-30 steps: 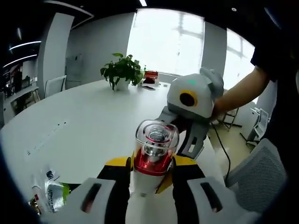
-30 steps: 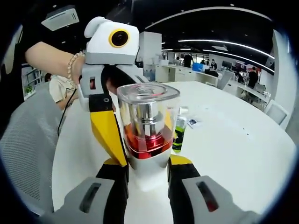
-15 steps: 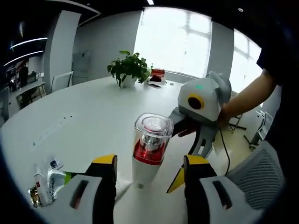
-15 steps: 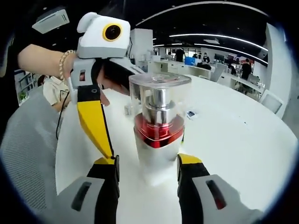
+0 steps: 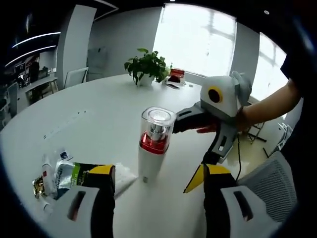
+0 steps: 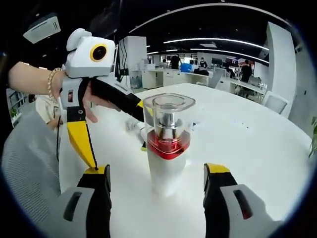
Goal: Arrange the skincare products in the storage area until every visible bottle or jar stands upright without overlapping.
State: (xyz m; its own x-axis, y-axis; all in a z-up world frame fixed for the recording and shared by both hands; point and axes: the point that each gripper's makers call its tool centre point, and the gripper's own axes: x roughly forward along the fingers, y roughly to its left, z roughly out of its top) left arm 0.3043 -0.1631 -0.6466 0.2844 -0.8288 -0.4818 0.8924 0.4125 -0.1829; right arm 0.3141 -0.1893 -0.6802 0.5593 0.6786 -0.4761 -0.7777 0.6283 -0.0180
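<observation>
A white pump bottle (image 5: 151, 148) with a red collar and a clear cap stands upright on the white table (image 5: 99, 124), free of any grip. My left gripper (image 5: 156, 173) is open, its yellow-tipped jaws wide on either side of the bottle's base and short of it. In the right gripper view the same bottle (image 6: 168, 146) stands between the spread jaws of my open right gripper (image 6: 156, 171). The right gripper (image 5: 184, 154) faces me from behind the bottle, held by a hand. The left gripper (image 6: 118, 136) comes in from the left, also spread wide.
Several sachets and small tubes (image 5: 57, 171) lie on the table at the lower left, with a dark green packet (image 5: 81, 171) among them. A potted plant (image 5: 147, 65) stands at the far side. A grey mesh chair (image 6: 29, 163) sits by the table edge.
Both grippers were shut on the bottle a second ago. Both have opened and drawn back, leaving it standing on the table.
</observation>
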